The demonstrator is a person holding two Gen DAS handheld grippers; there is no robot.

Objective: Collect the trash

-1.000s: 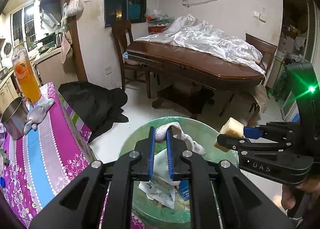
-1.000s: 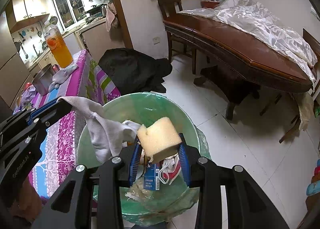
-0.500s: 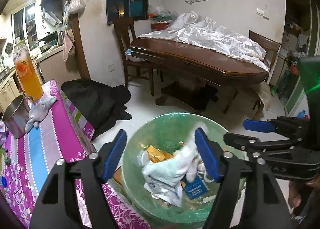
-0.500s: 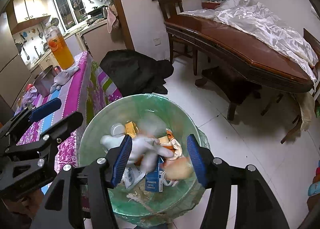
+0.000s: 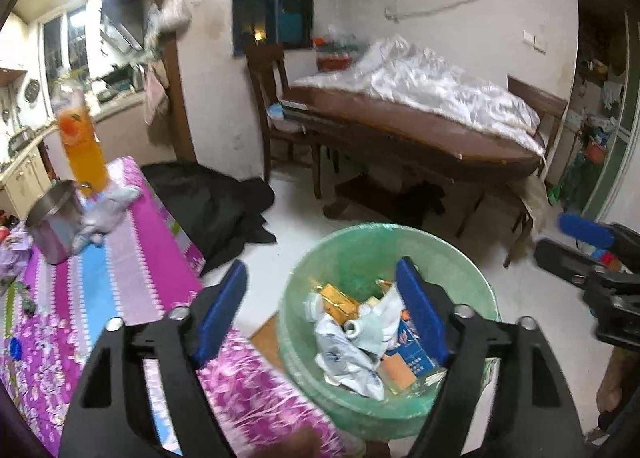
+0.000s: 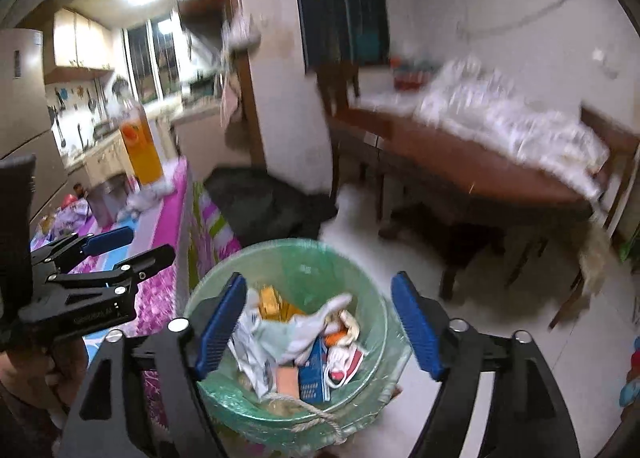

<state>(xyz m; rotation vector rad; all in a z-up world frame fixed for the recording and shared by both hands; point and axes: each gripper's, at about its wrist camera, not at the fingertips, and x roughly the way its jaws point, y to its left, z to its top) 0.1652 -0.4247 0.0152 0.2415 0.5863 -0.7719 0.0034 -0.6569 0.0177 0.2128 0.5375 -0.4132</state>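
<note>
Left claw (image 5: 322,314) with jaws opening wide, nothing between them; right claw (image 6: 320,324) likewise opening, nothing gripped; both above the green-lined trash bin (image 5: 352,246), on the floor just beside the edge of the pink-clothed desk (image 5: 132,258); trash (image 5: 360,338) heaped inside the bin; open white floor (image 5: 532,298) right of the bin; steel pot (image 5: 54,222) and orange bottle (image 5: 82,146) near the desk's far end, sharp in the left view, blurred in the right.
</note>
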